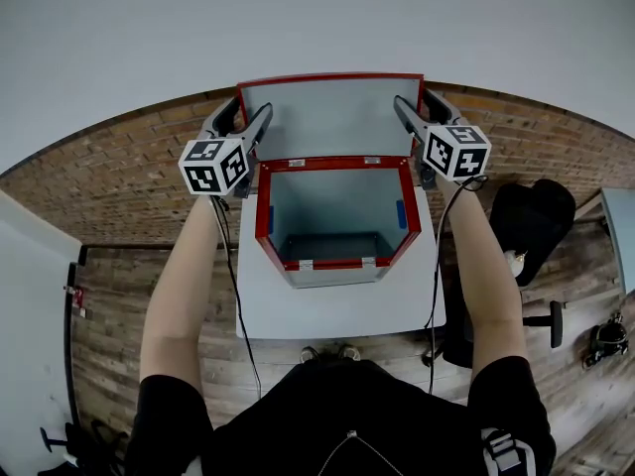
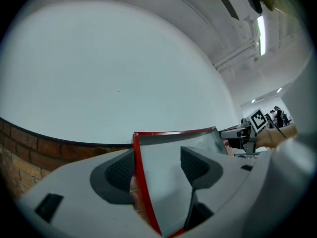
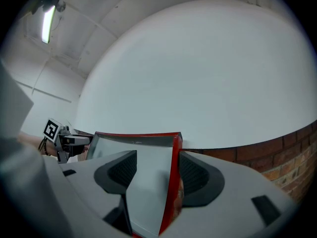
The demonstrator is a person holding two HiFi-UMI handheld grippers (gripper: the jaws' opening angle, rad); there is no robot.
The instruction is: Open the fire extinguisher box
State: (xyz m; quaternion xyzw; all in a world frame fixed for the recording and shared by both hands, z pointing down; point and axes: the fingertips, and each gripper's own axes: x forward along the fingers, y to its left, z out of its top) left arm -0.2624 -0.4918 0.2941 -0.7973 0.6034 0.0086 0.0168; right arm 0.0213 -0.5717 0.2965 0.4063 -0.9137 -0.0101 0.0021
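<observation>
The red fire extinguisher box (image 1: 264,216) stands on a small white table (image 1: 337,310) in front of the person, and it is open, so the grey inside is visible from above. Its lid (image 1: 332,117) is raised up behind the opening, near the brick wall (image 1: 119,167). The left gripper (image 1: 246,117) is at the left side edge of the lid, and the right gripper (image 1: 412,107) is at the right side edge. In each gripper view the jaws are closed onto the lid, one pad against the red border and the other against the grey face.
</observation>
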